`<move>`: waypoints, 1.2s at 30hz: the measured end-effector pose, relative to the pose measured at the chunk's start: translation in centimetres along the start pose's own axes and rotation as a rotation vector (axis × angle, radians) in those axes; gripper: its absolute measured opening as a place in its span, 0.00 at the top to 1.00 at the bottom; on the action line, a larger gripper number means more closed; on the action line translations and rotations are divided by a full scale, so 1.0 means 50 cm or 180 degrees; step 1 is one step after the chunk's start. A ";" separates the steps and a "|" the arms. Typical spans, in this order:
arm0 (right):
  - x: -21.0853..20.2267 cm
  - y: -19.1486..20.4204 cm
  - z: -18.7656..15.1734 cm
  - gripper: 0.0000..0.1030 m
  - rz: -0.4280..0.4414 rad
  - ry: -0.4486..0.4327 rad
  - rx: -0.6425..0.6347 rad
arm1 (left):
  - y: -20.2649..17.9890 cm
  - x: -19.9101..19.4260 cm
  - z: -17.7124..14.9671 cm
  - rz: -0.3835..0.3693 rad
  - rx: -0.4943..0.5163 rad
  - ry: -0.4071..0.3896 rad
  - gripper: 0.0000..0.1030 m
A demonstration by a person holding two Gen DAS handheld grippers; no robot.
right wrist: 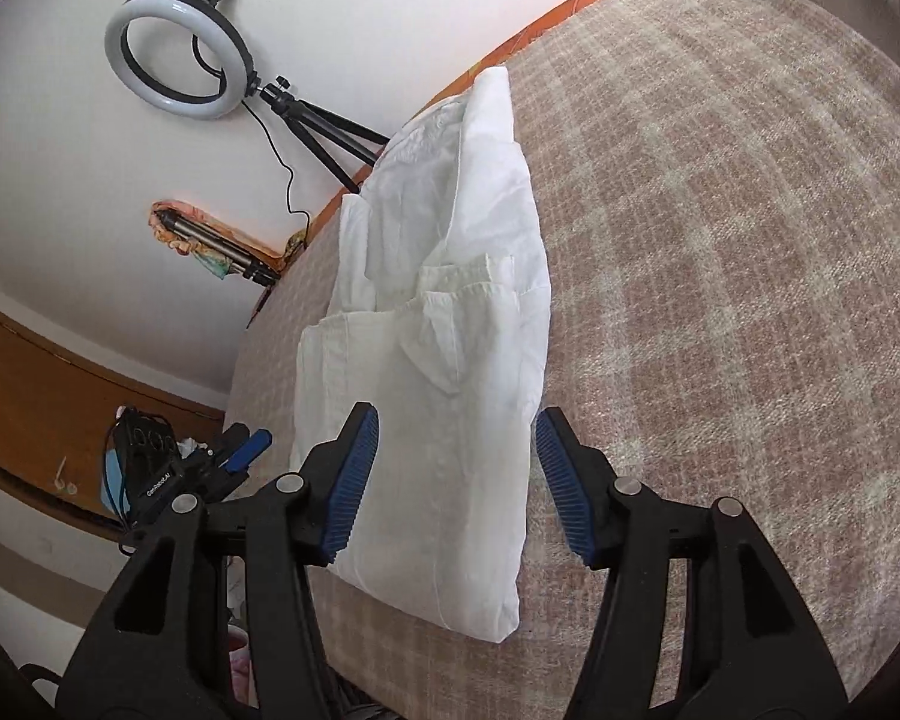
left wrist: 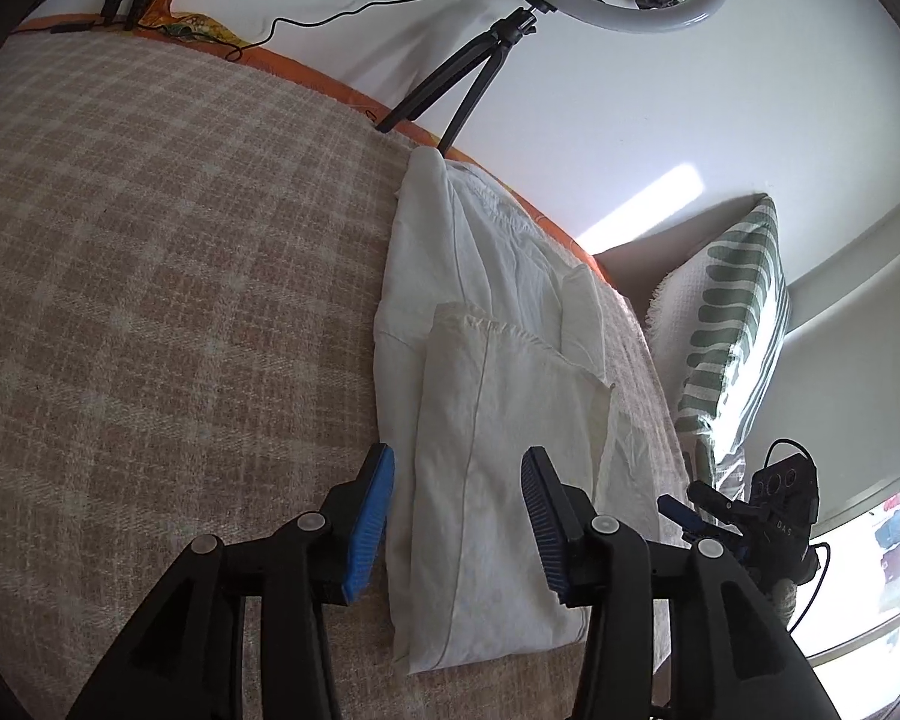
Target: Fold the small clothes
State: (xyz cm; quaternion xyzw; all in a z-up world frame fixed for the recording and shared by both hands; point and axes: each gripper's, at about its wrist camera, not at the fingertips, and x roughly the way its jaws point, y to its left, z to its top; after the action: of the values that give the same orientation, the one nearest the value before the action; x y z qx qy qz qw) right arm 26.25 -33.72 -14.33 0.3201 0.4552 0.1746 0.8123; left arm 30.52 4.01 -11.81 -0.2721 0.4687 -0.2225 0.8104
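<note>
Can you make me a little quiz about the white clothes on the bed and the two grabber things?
1. True or false: the white garment lies on a checked blanket.
2. What stands behind the garment by the wall? A) a ring light on a tripod B) a fan C) a ladder
3. Fill in: the left gripper and right gripper both have their jaws ____, with nothing pinched.

Key
1. True. The garment is folded into a long strip on the blanket.
2. A.
3. Open. The blue pads stand apart on either side of the cloth's near end without pressing it.
</note>
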 end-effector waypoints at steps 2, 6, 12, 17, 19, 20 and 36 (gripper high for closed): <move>0.016 0.011 -0.012 0.43 -0.0130 0.0046 -0.0180 | -0.003 0.024 -0.020 0.0070 0.0038 0.0084 0.57; 0.040 0.026 -0.017 0.55 -0.0420 0.0077 -0.0442 | -0.020 0.057 -0.040 0.0125 0.0106 0.0158 0.58; 0.053 0.081 -0.020 0.63 -0.0574 0.0094 -0.0879 | -0.059 0.056 -0.043 0.0252 0.0450 0.0034 0.80; 0.051 0.078 -0.012 0.86 -0.0513 0.0091 -0.0793 | -0.038 0.039 -0.040 0.0173 0.0269 -0.0041 0.98; 0.033 0.087 -0.014 0.88 -0.0417 0.0033 -0.0839 | -0.037 0.015 -0.048 0.0136 0.0250 -0.0125 1.00; 0.025 0.093 -0.016 0.89 -0.0337 0.0006 -0.0862 | -0.038 0.004 -0.053 0.0111 0.0238 -0.0156 1.00; 0.039 0.078 0.023 0.78 -0.0748 0.0072 -0.1045 | -0.045 -0.027 -0.062 0.0695 0.0510 -0.0415 0.73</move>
State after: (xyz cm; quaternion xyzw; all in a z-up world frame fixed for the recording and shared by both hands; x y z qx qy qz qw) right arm 28.29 -30.15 -12.45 0.1262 0.4640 0.1540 0.8632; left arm 26.94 2.42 -10.77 -0.1679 0.4226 -0.1515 0.8776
